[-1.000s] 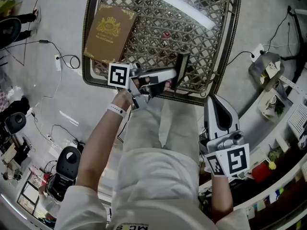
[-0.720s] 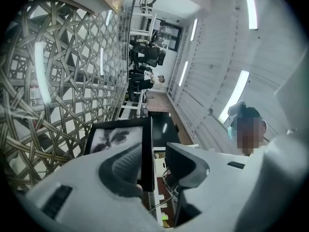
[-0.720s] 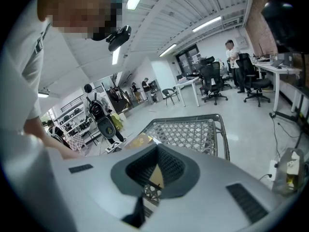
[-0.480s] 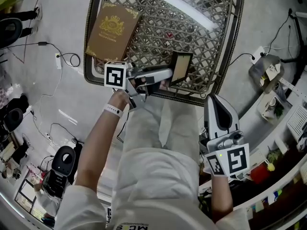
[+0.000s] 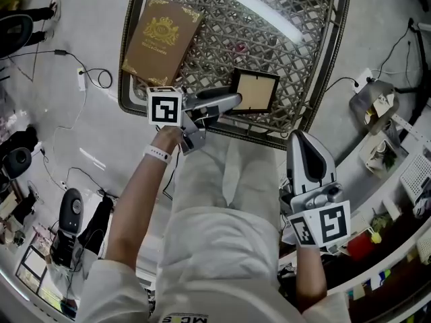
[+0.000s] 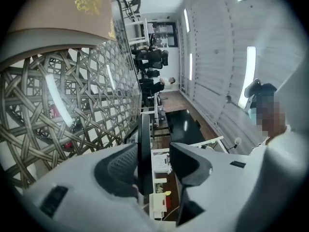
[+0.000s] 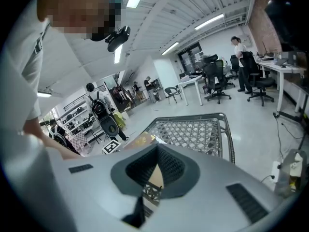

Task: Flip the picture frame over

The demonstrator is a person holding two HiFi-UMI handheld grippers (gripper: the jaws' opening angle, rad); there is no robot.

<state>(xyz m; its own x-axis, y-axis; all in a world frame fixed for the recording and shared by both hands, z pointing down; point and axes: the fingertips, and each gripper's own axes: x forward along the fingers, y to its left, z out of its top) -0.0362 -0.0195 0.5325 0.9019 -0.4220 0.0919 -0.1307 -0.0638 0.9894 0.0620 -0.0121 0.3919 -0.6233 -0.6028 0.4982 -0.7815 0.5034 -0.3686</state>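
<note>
Opening the left gripper's point(image 5: 232, 103) jaws around the picture frame's point(image 5: 254, 91) edge, frame lying by the lattice table's point(image 5: 296, 59) near rim; right gripper point(image 5: 304, 144) pressed together, idle; flip seemingly done, only withdrawal left.

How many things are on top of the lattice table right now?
2. A brown book at the table's far left corner, and a picture frame near the front edge. Part of the near edge is covered from view.

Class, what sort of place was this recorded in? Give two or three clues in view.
Probably an open-plan office or workshop: desks with wheeled office chairs, long ceiling strip lights, and cables trailing across the bare grey floor.
</note>
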